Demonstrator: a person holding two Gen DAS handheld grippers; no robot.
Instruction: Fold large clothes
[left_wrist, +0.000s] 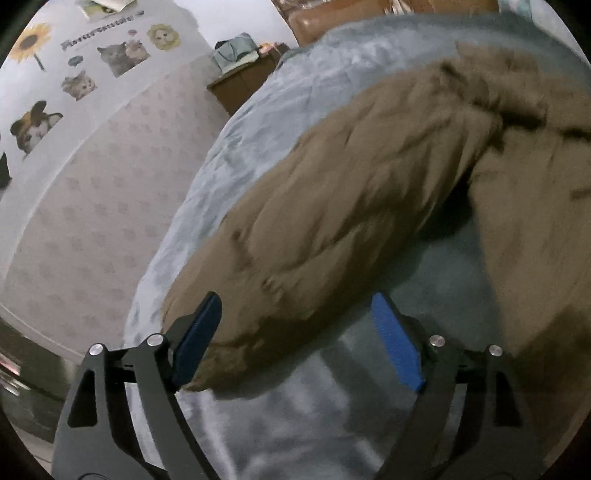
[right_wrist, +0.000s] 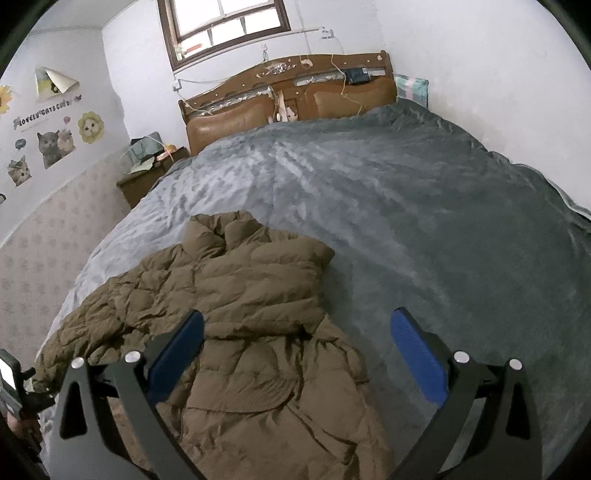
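Lying under both open grippers, brown jacket (right_wrist: 258, 295)

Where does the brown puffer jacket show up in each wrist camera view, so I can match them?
Left wrist view: the brown puffer jacket fills the centre and right, one sleeve running down toward the open left gripper.
Right wrist view: the jacket lies lower left on the bed.
Shared landmark: the cat stickers on the wall, at the left in both.

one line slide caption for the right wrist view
Open right gripper poised over a brown puffer jacket lying on a grey bedspread.
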